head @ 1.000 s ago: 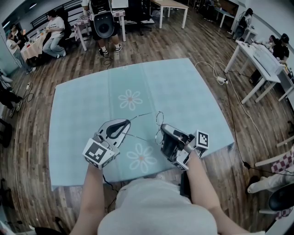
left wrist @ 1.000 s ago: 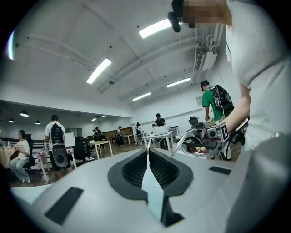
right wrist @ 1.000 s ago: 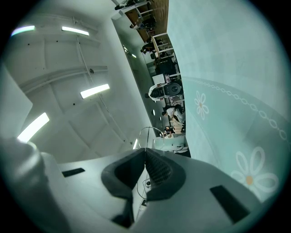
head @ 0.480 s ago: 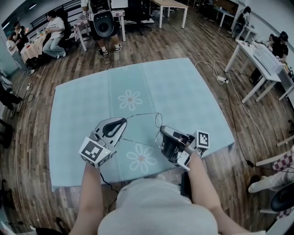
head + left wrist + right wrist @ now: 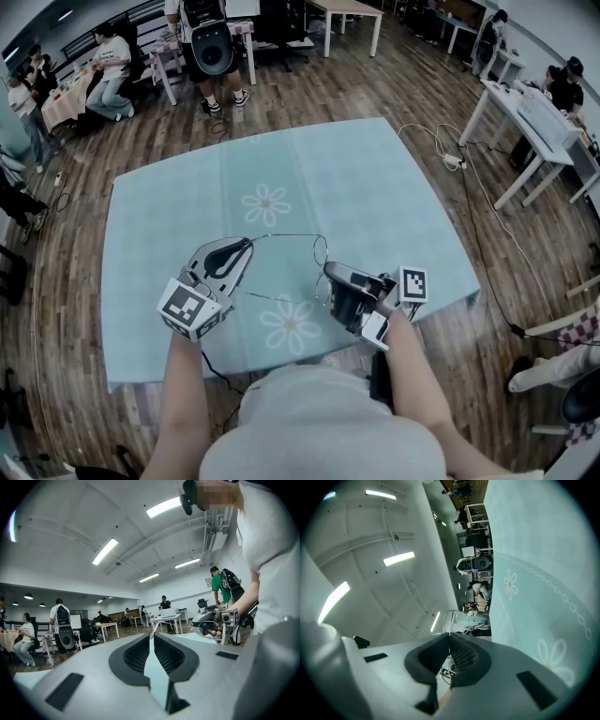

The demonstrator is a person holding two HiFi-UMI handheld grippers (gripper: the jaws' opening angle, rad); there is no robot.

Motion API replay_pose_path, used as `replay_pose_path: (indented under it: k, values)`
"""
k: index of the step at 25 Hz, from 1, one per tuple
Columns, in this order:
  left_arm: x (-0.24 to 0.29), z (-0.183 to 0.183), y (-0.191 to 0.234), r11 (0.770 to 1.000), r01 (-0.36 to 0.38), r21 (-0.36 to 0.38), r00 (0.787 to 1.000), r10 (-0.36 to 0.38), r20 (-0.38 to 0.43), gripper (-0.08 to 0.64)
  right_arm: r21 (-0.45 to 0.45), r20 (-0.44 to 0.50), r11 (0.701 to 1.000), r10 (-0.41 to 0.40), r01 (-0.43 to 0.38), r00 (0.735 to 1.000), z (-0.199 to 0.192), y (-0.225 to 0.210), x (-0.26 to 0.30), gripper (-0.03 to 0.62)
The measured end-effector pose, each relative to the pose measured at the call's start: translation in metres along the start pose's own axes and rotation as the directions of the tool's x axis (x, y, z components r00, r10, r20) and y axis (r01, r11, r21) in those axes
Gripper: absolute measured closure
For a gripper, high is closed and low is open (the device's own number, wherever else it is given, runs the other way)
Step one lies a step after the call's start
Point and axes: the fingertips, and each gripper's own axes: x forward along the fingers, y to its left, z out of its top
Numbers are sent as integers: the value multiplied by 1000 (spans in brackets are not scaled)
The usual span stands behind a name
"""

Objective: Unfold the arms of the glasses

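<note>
My left gripper [image 5: 247, 243] and right gripper [image 5: 329, 273] have jaws clamped on the glasses [image 5: 321, 247]; both arms [image 5: 286, 234] seem unfolded, though faint

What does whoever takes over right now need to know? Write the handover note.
Left gripper: shut on the tip of one arm.
Right gripper: shut on the glasses at the front frame.
Where: the glasses hang over the cloth, between the two grippers.
Done: the held arm is swung out, stretching from the lenses to the left gripper.
Left: the other arm. A thin line below the held one may be it, but I cannot tell whether it is open, so check it first.
</note>
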Motion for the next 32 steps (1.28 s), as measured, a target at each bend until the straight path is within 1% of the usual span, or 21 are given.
replay_pose_path:
  k: [4, 7, 13, 18, 25, 32]
  values:
    - [-1, -2, 7, 1000, -8, -18, 1000, 8, -17, 537, -6, -10, 1000, -12, 12, 1000, -2, -2, 6, 581]
    - [1, -3, 9, 999, -18, -26, 1000, 17, -26, 531, 0, 0, 1000, -29, 29, 1000, 0, -5, 5, 580]
    - [1, -7, 11, 999, -32, -39, 999, 31, -39, 463, 1, 41, 999, -53, 53, 998, 6, -13, 0, 581]
    - [-4, -8, 14, 997, -57, -42, 998, 56, -36, 453, -12, 80, 995, -96, 97, 992, 11, -22, -3, 580]
    - [-4, -4, 13, 997, -74, -37, 997, 73, -27, 453, -52, 138, 986, -150, 159, 979, 20, -24, -5, 581]
    - [3, -3, 4, 993, -113, -32, 994, 113, -15, 453, -103, 212, 967, -206, 232, 955, 28, -26, -7, 581]
